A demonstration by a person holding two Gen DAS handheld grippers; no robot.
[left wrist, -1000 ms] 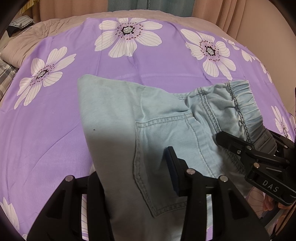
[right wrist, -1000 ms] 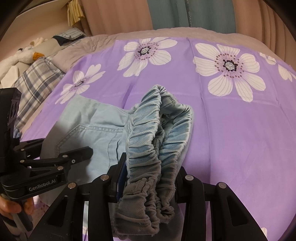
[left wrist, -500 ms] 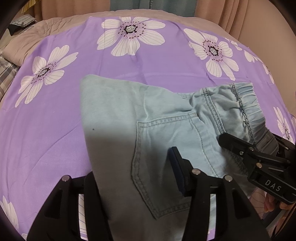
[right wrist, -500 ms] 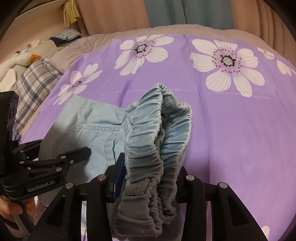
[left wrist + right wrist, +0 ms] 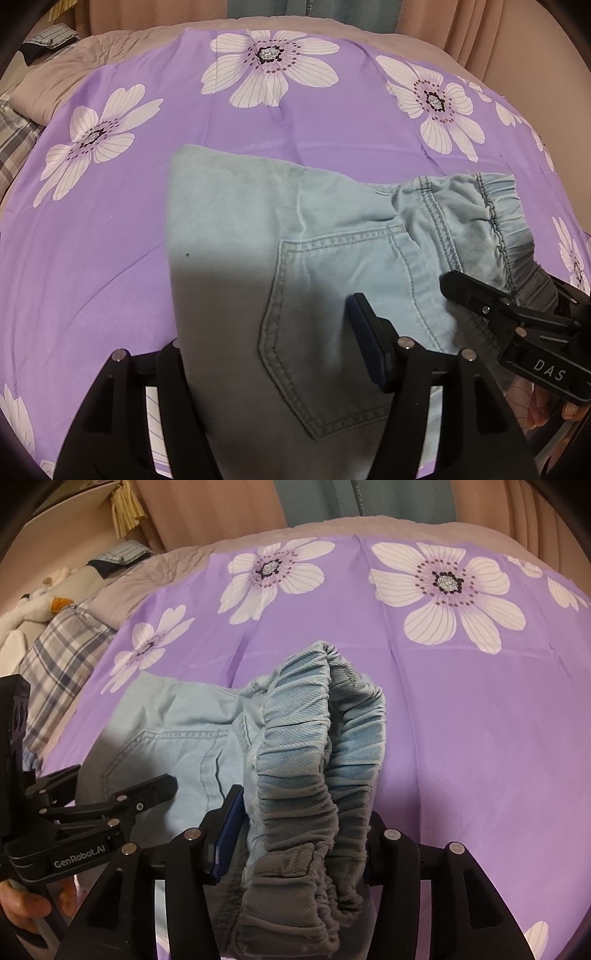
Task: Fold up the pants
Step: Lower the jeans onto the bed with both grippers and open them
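Observation:
Light blue denim pants [image 5: 258, 221] lie folded on a purple flowered bedsheet [image 5: 110, 258], back pocket [image 5: 325, 332] facing up. My left gripper [image 5: 264, 325] straddles the near edge of the folded legs; its jaws are opening and the blue pad [image 5: 365, 343] stands clear of the cloth. My right gripper [image 5: 304, 808] has the bunched elastic waistband [image 5: 303, 746] standing up between its fingers; its jaws are opening too and the bunch sits loosely between them. Each gripper shows in the other's view: the right gripper [image 5: 480, 295] at the right, the left gripper [image 5: 147, 794] at the lower left.
A plaid pillow [image 5: 62, 646] and a white stuffed toy [image 5: 33, 605] lie at the bed's left side. A beige blanket [image 5: 92, 51] covers the far end, with curtains [image 5: 332, 502] behind it. A hand [image 5: 22, 908] holds the left gripper's handle.
Both grippers' jaws have spread wider around the cloth. The waistband bunch has loosened and spread between the right fingers. Neither hand has shifted.

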